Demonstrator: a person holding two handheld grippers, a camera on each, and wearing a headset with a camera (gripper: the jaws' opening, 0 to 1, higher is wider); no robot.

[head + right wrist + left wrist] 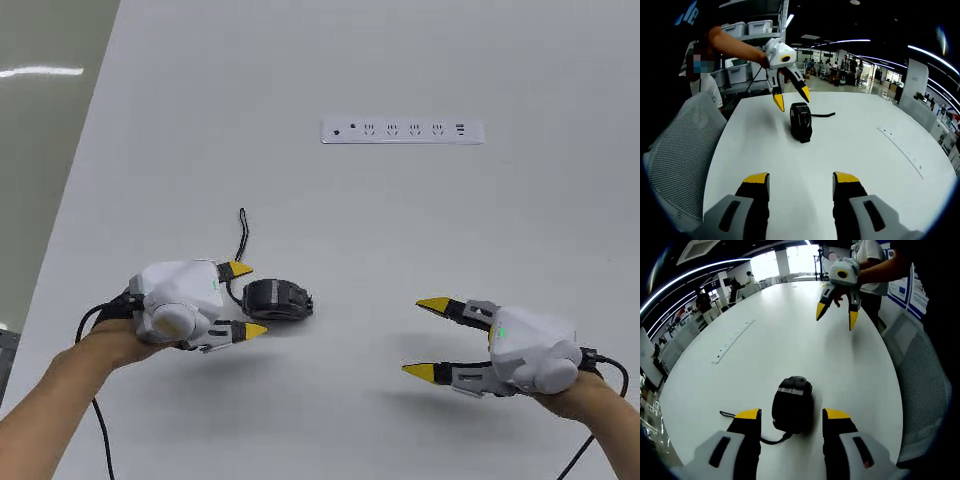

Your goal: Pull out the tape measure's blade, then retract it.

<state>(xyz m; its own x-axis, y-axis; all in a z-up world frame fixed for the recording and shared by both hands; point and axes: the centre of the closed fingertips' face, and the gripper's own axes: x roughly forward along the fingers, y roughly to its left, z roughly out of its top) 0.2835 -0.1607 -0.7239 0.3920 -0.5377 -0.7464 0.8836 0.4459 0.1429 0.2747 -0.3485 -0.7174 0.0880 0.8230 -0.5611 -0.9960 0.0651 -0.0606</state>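
A large white table [400,220] carries the work, its rounded end visible in both gripper views. A grey mesh chair back [925,390] stands at the table edge, next to the person. A white power strip [402,131] lies flat on the far part of the table, well apart from everything else. The left tongs [251,298] are held low over the table on the person's left, their yellow-tipped jaws apart and clamped on nothing. The right tongs [418,337] are held over the table on the person's right, jaws likewise apart and empty, pointing toward the left tongs and well apart from them. The tape measure [277,299], a black case, rests on the table directly in front of the left tongs. In the left gripper view its near end sits in the gap between the two yellow tips, with bare table showing on either side of it. Contact with either jaw cannot be confirmed. In the right gripper view the case stands on edge just beside the left tongs' tips. A thin black wrist strap [242,232] runs from the case across the table, past the left tongs' far jaw and toward the power strip.
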